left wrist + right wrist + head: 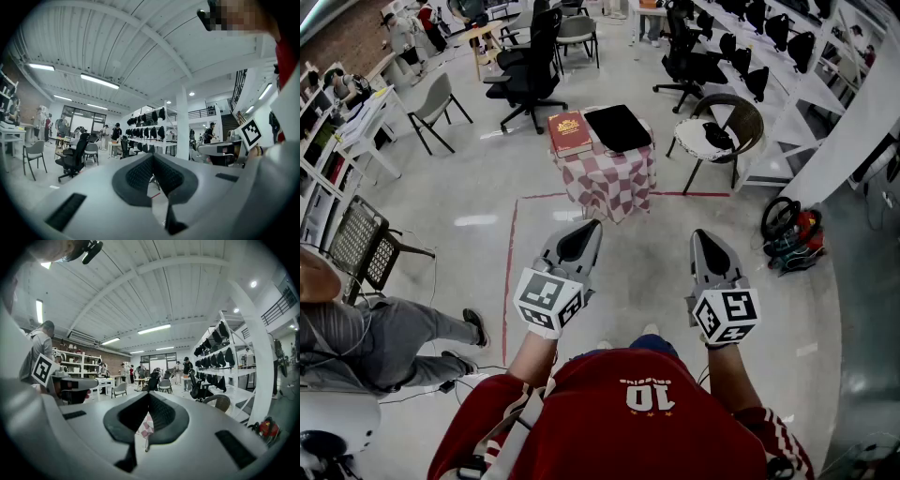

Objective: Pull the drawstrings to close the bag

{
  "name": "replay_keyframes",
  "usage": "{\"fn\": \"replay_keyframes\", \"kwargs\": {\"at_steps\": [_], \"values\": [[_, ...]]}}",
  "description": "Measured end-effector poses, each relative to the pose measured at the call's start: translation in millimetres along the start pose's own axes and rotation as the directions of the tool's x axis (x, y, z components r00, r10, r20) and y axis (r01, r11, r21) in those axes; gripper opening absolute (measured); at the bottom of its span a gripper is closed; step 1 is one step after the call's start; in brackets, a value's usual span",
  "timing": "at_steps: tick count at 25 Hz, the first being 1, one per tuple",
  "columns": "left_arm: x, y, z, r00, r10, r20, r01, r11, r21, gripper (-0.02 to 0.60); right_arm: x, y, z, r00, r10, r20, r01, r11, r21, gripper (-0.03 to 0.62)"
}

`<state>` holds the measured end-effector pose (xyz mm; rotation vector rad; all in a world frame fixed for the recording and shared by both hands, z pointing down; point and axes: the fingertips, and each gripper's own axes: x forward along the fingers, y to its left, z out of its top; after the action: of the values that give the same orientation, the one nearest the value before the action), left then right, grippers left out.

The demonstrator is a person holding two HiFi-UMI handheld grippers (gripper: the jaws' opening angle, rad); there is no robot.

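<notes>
Currently, left gripper [592, 225] jaws pressed together on nothing, right gripper [704, 236] likewise closed and empty, both held level side by side, black bag [619, 127] well ahead of both tips, flat on checked-cloth table [605, 183], red book [569, 132] just beside it on the left-gripper side.

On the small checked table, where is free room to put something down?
Almost none: the red book and black bag cover the checked table. Bare floor lies between it and the left gripper and right gripper.
</notes>
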<state>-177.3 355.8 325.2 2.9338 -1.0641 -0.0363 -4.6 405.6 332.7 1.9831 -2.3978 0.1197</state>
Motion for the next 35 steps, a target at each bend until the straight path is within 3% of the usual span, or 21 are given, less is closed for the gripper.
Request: {"fn": "replay_keyframes", "kwargs": {"at_steps": [17,21,27,35], "values": [[-5,-4,0,1.0,-0.025,0.007,0.026,1.0,-0.015,0.0,-5,6,0,1.0,-0.02,-0.021,0.02,1.0,-0.017,0.015],[-3,-6,5,0.999,-0.034,0.013,0.034,0.999,-0.009,0.0,-7,7,7,0.999,-0.031,-0.012,0.03,0.999,-0.029,0.015],[3,-9,5,0.999,-0.048,0.01,0.048,0.999,-0.016,0.0,-14,1,20,0.996,-0.051,0.074,0.052,0.999,-0.013,0.017],[15,0,-5,0.999,-0.046,-0.005,0.046,0.999,-0.024,0.0,0,-8,9,0.998,-0.047,0.049,0.047,0.999,0.0,0.017]]}}
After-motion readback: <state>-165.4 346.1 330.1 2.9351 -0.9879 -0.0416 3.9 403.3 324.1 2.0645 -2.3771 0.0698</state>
